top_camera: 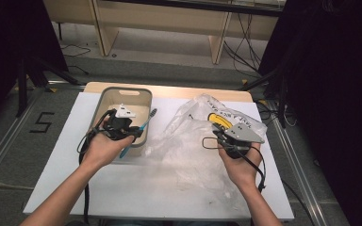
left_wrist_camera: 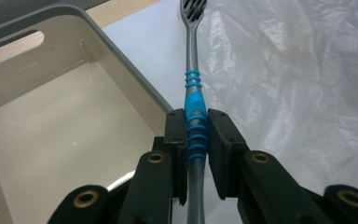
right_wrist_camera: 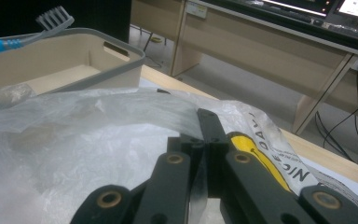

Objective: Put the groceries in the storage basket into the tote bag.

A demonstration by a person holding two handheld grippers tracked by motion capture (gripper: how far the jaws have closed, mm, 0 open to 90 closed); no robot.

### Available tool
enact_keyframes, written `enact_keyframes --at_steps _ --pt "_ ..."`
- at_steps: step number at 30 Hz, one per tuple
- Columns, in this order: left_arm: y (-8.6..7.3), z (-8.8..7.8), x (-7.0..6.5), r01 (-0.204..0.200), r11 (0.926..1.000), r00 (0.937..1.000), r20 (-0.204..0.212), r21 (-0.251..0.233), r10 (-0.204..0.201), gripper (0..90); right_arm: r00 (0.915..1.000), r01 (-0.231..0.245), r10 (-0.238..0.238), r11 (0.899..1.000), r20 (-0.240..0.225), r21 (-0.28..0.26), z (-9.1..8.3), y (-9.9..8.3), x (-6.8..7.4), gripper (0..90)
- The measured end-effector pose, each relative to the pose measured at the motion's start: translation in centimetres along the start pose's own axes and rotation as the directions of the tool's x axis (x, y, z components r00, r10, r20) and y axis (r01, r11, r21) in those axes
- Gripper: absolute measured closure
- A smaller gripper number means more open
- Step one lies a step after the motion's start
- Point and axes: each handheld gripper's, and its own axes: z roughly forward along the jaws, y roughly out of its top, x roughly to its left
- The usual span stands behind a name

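So the bin [top_camera: 104,101] is my landmark here, a beige tub with a grey rim and a handle slot, sitting toward the back left of the white table top [top_camera: 66,141]. Way off to its left there's grey carpet with a "5" taped on the floor [top_camera: 41,121] and a dark stand [top_camera: 22,82] next to a black curtain.

The left gripper [top_camera: 134,129] is hovering over the bin's right rim, and its jaws are clamping a toothbrush [left_wrist_camera: 194,112] right on the blue ribbed grip part. In the left gripper view the grey handle is running straight up between the two black pads, with the bristle head pointing away past the bin's corner, over the white surface. From above, the toothbrush is lying slanted across the bin's right edge, head up over the rim, blue tail sticking out below the hand.

Just right of the bin, a crumpled clear plastic bag [top_camera: 193,150] is spreading over the middle of the table, nearly touching the bin's wall. It's got a yellow and black print with lettering on it.

Further right of the bin, the right gripper [top_camera: 212,136] is pinching a fold of that bag, jaws fully closed on the thin film, as the right gripper view shows.

Behind the bin there's a strip of bare wood table edge [top_camera: 169,90], then light wooden desk legs [top_camera: 108,33] and loose black cables [top_camera: 240,47] on the floor. Far right is all dark curtain.
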Motion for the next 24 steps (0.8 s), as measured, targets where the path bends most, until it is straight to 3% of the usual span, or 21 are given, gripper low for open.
enact_keyframes --at_steps 13,24 --pt "-1.0 -0.7 -2.5 -0.067 0.9976 0.9963 0.054 -0.017 0.068 78.0 1.0000 0.001 -0.001 1.000 0.001 0.000 0.0 0.0 0.0 90.0" --pt "-1.5 -0.8 -4.9 -0.135 0.9908 0.9856 0.102 -0.004 0.135 78.0 1.0000 0.001 -0.001 1.000 0.001 0.000 0.0 0.0 0.0 90.0"
